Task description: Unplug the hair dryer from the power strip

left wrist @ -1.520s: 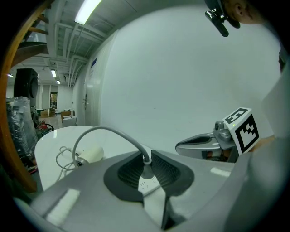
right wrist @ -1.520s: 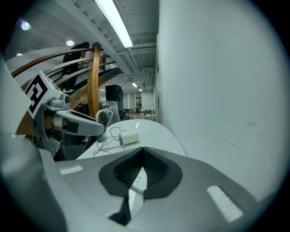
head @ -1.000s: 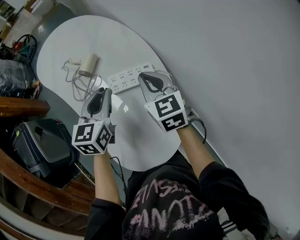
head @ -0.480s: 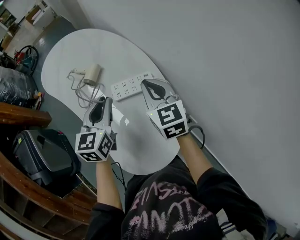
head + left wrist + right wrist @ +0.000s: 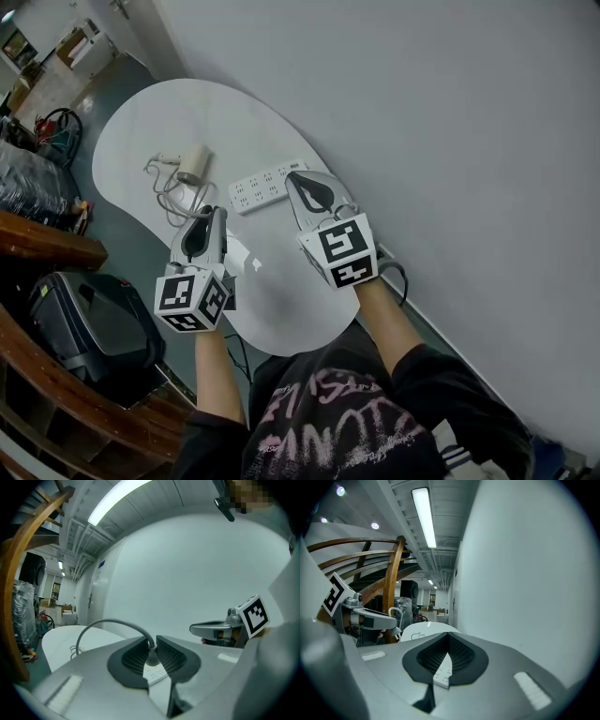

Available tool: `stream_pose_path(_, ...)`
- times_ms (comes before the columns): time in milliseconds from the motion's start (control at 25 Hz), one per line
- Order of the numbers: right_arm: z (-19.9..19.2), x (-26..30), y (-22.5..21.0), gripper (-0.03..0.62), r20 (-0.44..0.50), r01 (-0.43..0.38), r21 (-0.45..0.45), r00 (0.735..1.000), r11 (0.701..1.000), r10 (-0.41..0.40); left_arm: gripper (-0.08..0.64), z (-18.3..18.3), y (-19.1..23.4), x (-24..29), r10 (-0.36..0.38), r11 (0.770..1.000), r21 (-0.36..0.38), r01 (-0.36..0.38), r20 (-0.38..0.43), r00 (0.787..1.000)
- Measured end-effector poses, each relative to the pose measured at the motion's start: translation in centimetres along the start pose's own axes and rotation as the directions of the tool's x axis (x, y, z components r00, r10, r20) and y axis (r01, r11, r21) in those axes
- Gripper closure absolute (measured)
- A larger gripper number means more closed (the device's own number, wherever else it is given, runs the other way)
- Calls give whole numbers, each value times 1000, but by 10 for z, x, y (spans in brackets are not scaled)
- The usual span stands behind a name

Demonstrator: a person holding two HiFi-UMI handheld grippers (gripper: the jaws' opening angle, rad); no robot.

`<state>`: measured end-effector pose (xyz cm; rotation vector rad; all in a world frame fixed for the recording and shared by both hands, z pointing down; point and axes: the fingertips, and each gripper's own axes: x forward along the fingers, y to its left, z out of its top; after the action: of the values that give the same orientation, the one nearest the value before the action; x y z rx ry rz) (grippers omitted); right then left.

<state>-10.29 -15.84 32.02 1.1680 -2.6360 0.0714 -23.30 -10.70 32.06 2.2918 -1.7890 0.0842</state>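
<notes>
Now both grippers have risen above the white table (image 5: 141, 122) together. Our right gripper (image 5: 448, 641) is closed on nothing, hovering over the end of the power strip (image 5: 267, 186), which lies flat. Our left gripper (image 5: 151, 648) clamps the plug (image 5: 151, 657), and its grey cord (image 5: 108, 625) arches back toward the hair dryer (image 5: 194, 162) lying beyond the strip. We judge the unplugging done. We can read no brand, only square markers on the cubes.

Your white rounded table (image 5: 131, 127) carries a white power strip (image 5: 265, 187) along its wall-side edge, with the hair dryer (image 5: 194, 162) and its loosely looped cord (image 5: 172, 193) lying near it.
</notes>
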Motion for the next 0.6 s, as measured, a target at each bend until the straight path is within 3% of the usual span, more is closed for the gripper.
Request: stream_pose_path(600, 32, -27, 8, 577, 75, 38, -22, 996, 999, -37, 503, 34, -5, -25, -14, 999, 33, 11, 90, 996)
